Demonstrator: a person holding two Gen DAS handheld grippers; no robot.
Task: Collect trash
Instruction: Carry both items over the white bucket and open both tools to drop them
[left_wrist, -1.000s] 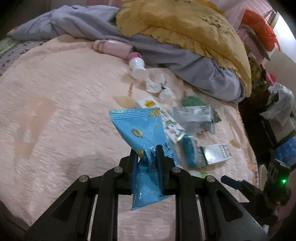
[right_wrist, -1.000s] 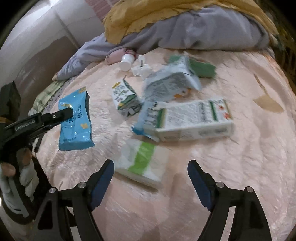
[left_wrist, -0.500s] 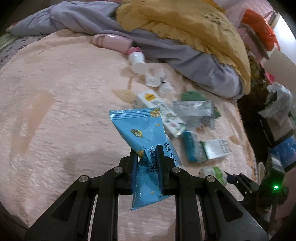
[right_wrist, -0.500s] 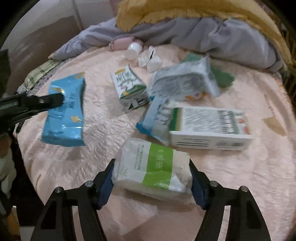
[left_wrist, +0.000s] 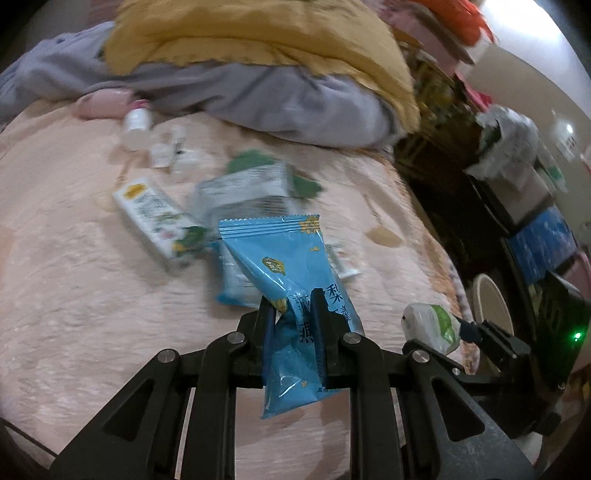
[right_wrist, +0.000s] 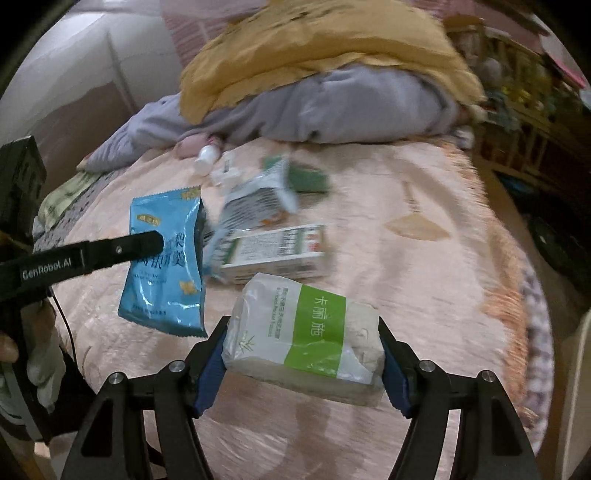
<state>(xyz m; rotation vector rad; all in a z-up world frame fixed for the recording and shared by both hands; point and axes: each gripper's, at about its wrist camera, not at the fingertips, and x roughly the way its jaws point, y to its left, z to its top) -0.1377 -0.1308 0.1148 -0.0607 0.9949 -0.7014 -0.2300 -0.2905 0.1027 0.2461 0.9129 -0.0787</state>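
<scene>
**Two pieces picked up, plenty left on the bed**

Left claw (left_wrist: 293, 306) is pinching the blue snack wrapper (left_wrist: 284, 266), right claw (right_wrist: 303, 354) is clamped on the tissue pack (right_wrist: 306, 328), both lifted clear. Still on the bed (right_wrist: 424, 258): white carton (right_wrist: 275, 254), crumpled bag (right_wrist: 258, 201), small bottle (right_wrist: 206, 158). Neither piece is binned yet.

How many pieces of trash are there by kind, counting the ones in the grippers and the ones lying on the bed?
Held wrappers and packs: 2, blue snack packet, tissue pack
Cartons and boxes on bed: 3
Bottles: 1
Total: 6, small blurred scraps uncounted.
</scene>
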